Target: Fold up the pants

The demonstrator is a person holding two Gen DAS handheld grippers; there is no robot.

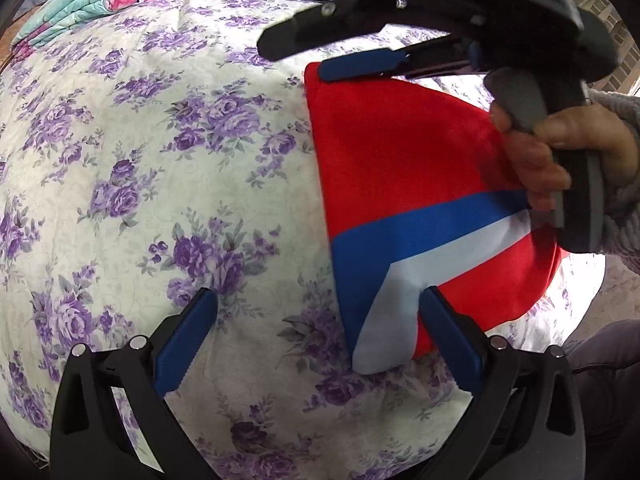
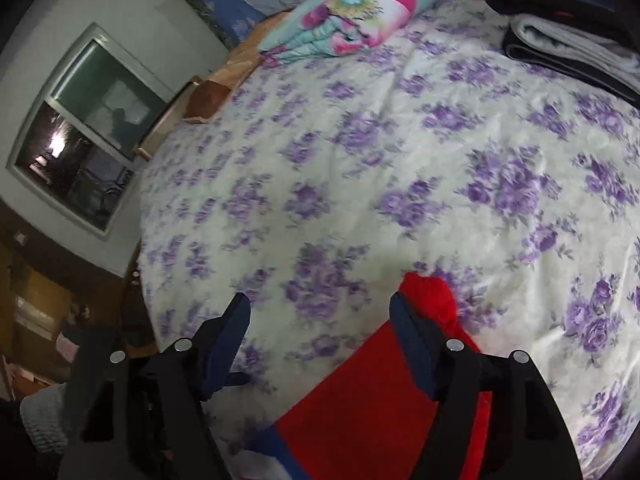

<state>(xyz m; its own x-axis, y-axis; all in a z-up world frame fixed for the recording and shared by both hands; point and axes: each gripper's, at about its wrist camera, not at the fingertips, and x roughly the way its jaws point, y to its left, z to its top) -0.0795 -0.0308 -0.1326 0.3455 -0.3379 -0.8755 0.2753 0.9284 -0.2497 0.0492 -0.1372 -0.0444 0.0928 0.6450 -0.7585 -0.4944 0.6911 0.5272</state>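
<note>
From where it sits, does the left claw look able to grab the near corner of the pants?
Probably yes. The left claw is open just above the bedspread, and the white-and-blue corner of the pants lies flat beside its right finger, nothing covering it. The right claw works the far edge.

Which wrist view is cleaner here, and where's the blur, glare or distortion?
Left wrist view: sharp on the pants and floral bedspread; heavy fisheye bulge; bedspread washed out bright beside the right gripper. Right wrist view: softer, purple flowers on the bedspread smeared by motion blur, dim at the left edge by the window, its own fingers dark.
</note>
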